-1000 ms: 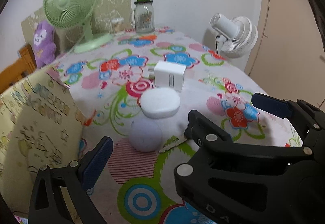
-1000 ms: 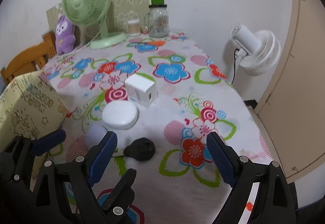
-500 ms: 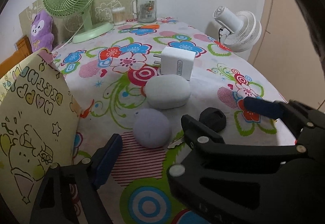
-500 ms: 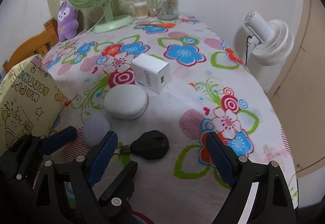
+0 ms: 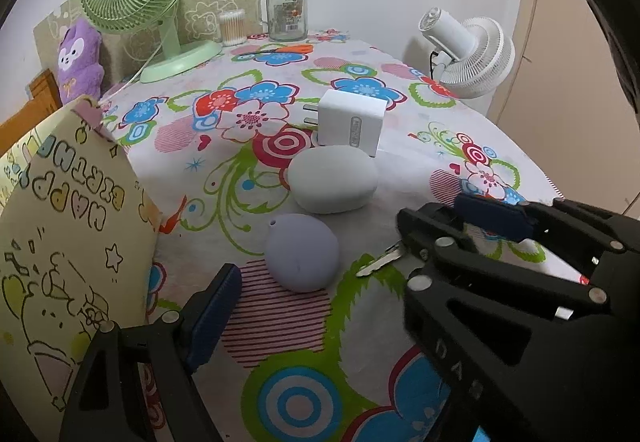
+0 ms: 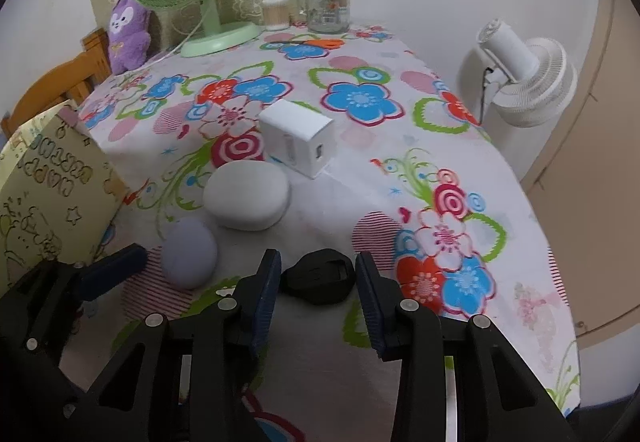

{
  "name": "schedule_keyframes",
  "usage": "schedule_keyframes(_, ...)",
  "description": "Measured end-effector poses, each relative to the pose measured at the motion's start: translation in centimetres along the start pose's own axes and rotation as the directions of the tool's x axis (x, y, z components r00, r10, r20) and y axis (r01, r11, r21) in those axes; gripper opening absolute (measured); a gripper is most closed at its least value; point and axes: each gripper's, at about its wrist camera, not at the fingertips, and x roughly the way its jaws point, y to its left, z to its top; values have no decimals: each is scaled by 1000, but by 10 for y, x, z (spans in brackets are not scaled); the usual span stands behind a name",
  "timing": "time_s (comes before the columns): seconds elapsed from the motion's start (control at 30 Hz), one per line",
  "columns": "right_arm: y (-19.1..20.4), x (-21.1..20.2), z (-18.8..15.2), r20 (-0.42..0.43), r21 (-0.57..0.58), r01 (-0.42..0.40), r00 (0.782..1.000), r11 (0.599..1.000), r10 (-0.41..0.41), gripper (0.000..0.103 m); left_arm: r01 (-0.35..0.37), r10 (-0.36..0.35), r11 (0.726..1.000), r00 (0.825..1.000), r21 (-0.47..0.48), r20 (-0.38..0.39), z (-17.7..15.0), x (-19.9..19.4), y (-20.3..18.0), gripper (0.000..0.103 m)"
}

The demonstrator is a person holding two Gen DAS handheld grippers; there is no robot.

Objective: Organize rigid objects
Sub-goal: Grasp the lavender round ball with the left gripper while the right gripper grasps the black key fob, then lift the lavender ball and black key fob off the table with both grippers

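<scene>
Black key fob (image 6: 320,276) w/ metal blade (image 5: 378,262) lies on the flowered tablecloth (image 6: 360,145), right betw the right gripper (image 6: 318,282) pads. Jaws have just been closing, fob sits in the gap; pads look near its sides but contact not clear, so not gripping yet imo. Key's long axis runs left-right, across the jaws' closing line, blade pointing toward the purple pebble (image 6: 188,258). Left gripper (image 5: 360,262) spread wide, holding nothing, just beside the blade tip. Right hand is nearer the fob. Gift bag (image 5: 60,242) stands at far left, likely the drop spot.
</scene>
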Motion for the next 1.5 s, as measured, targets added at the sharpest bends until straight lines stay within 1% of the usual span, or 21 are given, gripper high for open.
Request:
schedule_keyframes(0.03, -3, 0, 0, 6, 6, 24, 1000, 1000, -24, 41, 0, 0, 1000, 1000, -1, 1, 1, 0, 0, 87)
schedule_keyframes(0.13, -15, 0, 1, 8, 43, 51, 999, 998, -51, 41, 7, -7, 1000, 1000, -12, 5, 5, 1, 2, 86)
schedule_keyframes(0.23, -23, 1, 3, 7, 70, 59, 998, 996, -60, 41, 8, -8, 1000, 1000, -17, 1, 7, 4, 3, 82)
schedule_keyframes(0.33, -25, 2, 3, 13, 76, 65, 998, 995, -66, 41, -6, 6, 1000, 1000, -17, 7, 8, 6, 5, 71)
schedule_keyframes(0.43, -27, 3, 3, 12, 92, 52, 999, 994, -53, 42, 2, -2, 1000, 1000, -11, 15, 8, 6, 5, 60)
schedule_keyframes(0.5, -28, 3, 2, 10, 103, 34, 999, 994, -35, 42, 8, -8, 1000, 1000, -1, 22, 8, 4, 5, 46)
schedule_keyframes(0.57, -29, 2, 1, 5, 114, 15, 1000, 993, -15, 43, 10, -11, 1000, 1000, 13, 26, 7, 4, 1, 40)
schedule_keyframes(0.7, -26, 1, 0, -1, 110, 24, 1000, 994, -24, 43, 6, -6, 1000, 1000, 13, 24, 5, 2, 1, 40)
schedule_keyframes(0.77, -25, 0, -1, -7, 116, 20, 1000, 993, -20, 45, 6, -7, 1000, 1000, 10, 20, 5, 1, 3, 40)
schedule_keyframes(0.83, -24, 0, -2, -9, 120, 16, 1000, 993, -15, 49, 4, -4, 1000, 1000, 10, 18, 3, 0, 4, 40)
schedule_keyframes(0.9, -21, -1, -4, -4, 120, 18, 1000, 993, -18, 49, -4, 3, 1000, 1000, 16, 20, 0, -2, 4, 40)
schedule_keyframes(0.97, -17, -2, -6, -1, 112, 41, 999, 993, -41, 47, -2, 2, 1000, 1000, 16, 18, -2, -3, 4, 40)
schedule_keyframes(1.03, -14, -3, -6, 6, 101, 61, 998, 993, -62, 41, 13, -13, 1000, 1000, 2, 11, -2, -5, 6, 40)
schedule_keyframes(1.13, -14, -5, -6, 0, 121, 55, 998, 991, -55, 40, 10, -10, 1000, 1000, 1, 24, -2, -10, 7, 40)
schedule_keyframes(1.17, -13, -7, -5, 9, 121, 57, 998, 991, -58, 34, 14, -14, 1000, 999, -3, 29, -2, -12, 8, 40)
schedule_keyframes(1.2, -12, -11, -5, 26, 120, 63, 997, 991, -67, 16, 11, -11, 1000, 999, -4, 35, -1, -14, 8, 40)
schedule_keyframes(1.23, -11, -13, -3, 29, 117, 63, 997, 991, -67, 4, 8, -8, 1000, 999, -1, 43, -1, -16, 8, 40)
schedule_keyframes(1.3, -10, -12, -2, 5, 113, 50, 999, 992, -51, 4, 6, -6, 1000, 999, 6, 35, -2, -16, 7, 40)
schedule_keyframes(1.33, -10, -9, -3, -9, 117, 62, 998, 991, -61, 4, 16, -16, 1000, 1000, -1, 25, -3, -15, 9, 40)
schedule_keyframes(1.4, -7, -11, -6, 1, 107, 71, 997, 992, -72, 4, 16, -15, 1000, 1000, -9, 21, -6, -17, 12, 40)
schedule_keyframes(1.5, -7, -14, -10, -9, 114, 40, 999, 993, -39, 6, 8, -8, 1000, 1000, -9, 19, -9, -20, 15, 40)
